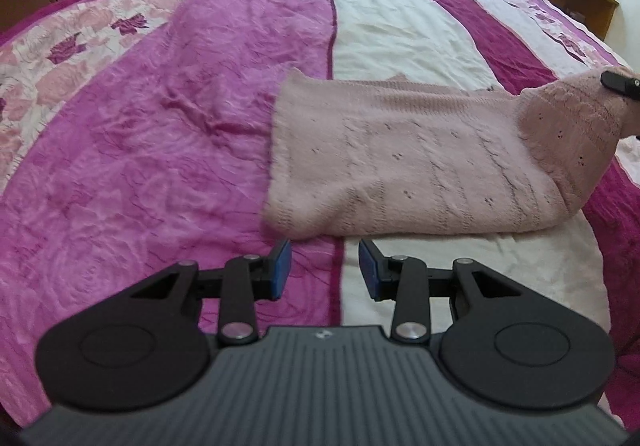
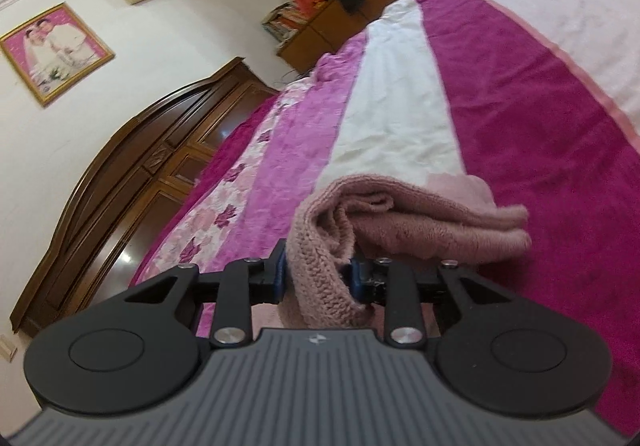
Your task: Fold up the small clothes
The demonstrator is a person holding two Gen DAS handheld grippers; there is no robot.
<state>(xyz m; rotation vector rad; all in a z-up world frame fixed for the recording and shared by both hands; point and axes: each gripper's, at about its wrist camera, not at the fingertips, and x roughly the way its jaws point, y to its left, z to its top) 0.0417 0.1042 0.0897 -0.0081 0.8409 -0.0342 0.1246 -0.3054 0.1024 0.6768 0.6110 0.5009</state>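
A pink knitted sweater (image 1: 400, 169), soft and ribbed, lay partly folded on the crinkled striped bedspread (image 1: 160, 125). The right gripper (image 2: 318, 274) pinched a bunched, lifted fold of it. The left gripper (image 1: 325, 266) hovered just before the sweater's near edge, jaws parted and empty.

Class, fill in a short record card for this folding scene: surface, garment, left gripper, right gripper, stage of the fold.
surface: bedspread striped in pink, white and magenta
garment: pink knitted garment, mostly flat, right end lifted
left gripper: open, empty, just short of the garment's near edge
right gripper: shut on a bunched part of the garment, raised off the bed
stage: fold under way, not finished
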